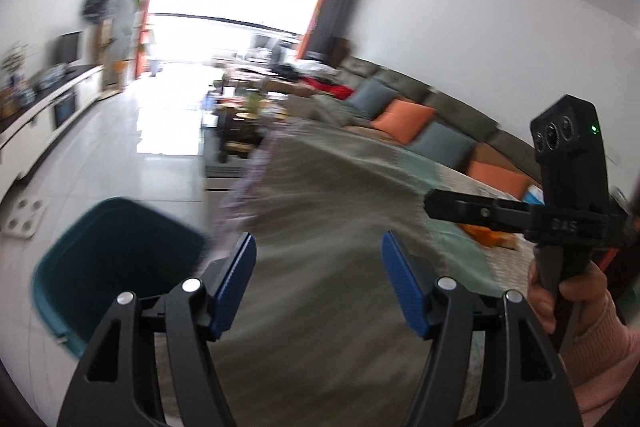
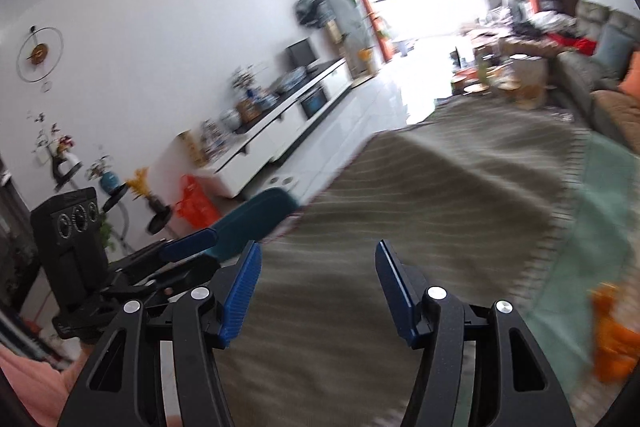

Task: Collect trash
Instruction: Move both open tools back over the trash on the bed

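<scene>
The left hand-held gripper (image 1: 318, 247) is open with nothing in it, and the right hand-held gripper (image 2: 318, 255) is open and empty too. The blue bin (image 1: 116, 267) sits on the floor at about eight o'clock from the left one, just beside the striped cloth (image 1: 320, 187), and some orange trash (image 2: 612, 335) lies at about four o'clock from the right one. To do this well, I think the right one should go slowly to the orange trash, close on it tight, then carry it over the bin.

Two wrist fisheyes, angled downward, sharing striped tablecloth (image 1: 320, 207)
</scene>
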